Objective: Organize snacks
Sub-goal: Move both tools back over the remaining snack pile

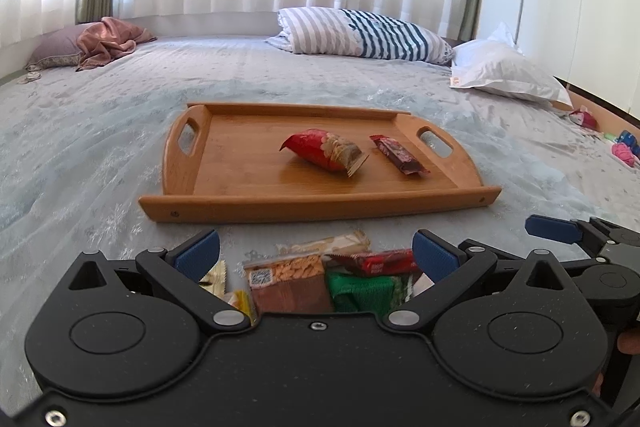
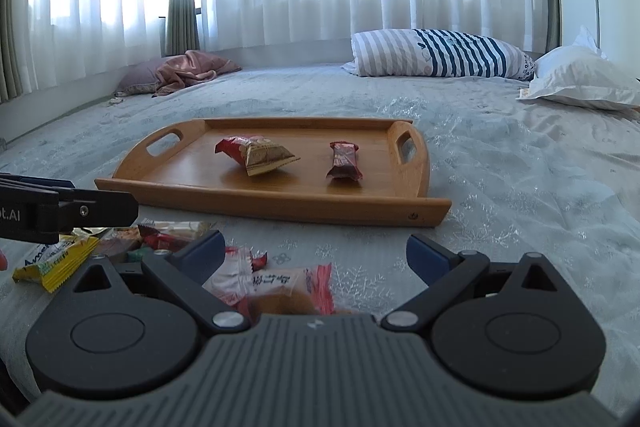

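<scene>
A wooden tray (image 1: 192,205) lies on the bed (image 1: 100,131), its long side across the view and a cut-out handle at each end. On the tray a red snack bag (image 1: 320,149) lies on its side, the crimped end toward the near right; its print is too blurred to read. Just right of it on the tray, not touching, a dark red bar (image 1: 398,155) lies with its long axis running from far left to near right; its lettering is unreadable.

In front of the tray's near rail the remaining snacks are heaped on the bed. The left gripper (image 1: 316,253) hangs wide open over a peanut packet (image 1: 286,271) bearing a QR code, a green packet (image 1: 360,291) and a red wrapper (image 1: 380,261), gripping none. The right gripper (image 2: 314,251) is also spread wide and empty, above a pink-and-white packet (image 2: 276,283) with printed characters I cannot make out. Left of that, a yellow packet (image 2: 56,263) shows blue letters beginning "Am". The left gripper's side carries partial white text ending ".AI".
</scene>
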`<act>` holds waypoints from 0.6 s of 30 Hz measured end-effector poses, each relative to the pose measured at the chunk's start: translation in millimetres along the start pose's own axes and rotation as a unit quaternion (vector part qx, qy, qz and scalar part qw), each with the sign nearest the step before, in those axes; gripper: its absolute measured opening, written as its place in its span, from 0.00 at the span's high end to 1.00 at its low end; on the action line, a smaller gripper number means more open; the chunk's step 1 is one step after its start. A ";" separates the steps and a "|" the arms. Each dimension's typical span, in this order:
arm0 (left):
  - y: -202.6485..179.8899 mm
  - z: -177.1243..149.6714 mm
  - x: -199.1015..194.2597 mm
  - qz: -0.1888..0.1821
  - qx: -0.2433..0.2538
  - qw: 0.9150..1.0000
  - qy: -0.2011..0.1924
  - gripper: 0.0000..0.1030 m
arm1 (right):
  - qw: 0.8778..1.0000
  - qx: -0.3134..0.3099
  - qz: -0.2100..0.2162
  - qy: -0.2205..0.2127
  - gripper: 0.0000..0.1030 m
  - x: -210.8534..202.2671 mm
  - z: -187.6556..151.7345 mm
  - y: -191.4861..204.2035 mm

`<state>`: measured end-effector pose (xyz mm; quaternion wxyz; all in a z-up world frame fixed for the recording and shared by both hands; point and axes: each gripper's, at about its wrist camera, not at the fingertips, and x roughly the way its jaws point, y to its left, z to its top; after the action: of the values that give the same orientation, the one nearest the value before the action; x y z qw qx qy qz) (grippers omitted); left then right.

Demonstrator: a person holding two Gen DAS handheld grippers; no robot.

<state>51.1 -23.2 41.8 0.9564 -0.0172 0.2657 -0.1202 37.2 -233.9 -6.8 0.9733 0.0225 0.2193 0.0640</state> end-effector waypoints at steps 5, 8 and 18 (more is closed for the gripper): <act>5.0 -9.6 -0.8 0.023 -0.001 1.000 -0.002 0.00 | 1.000 -0.002 -0.004 0.006 0.01 0.6 -5.8 0.8; 8.3 -15.2 -1.6 0.036 0.002 0.999 0.001 0.00 | 1.000 0.002 -0.006 0.007 0.01 -0.8 -10.4 0.3; 16.2 -24.2 -6.4 0.021 -0.023 0.999 0.022 0.27 | 1.000 0.029 -0.007 0.010 0.01 -6.3 -17.0 -5.2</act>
<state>37.0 -5.2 22.6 0.9520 -0.0315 0.2894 -0.0942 24.8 -239.7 -19.9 0.9705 0.0487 0.2307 0.0511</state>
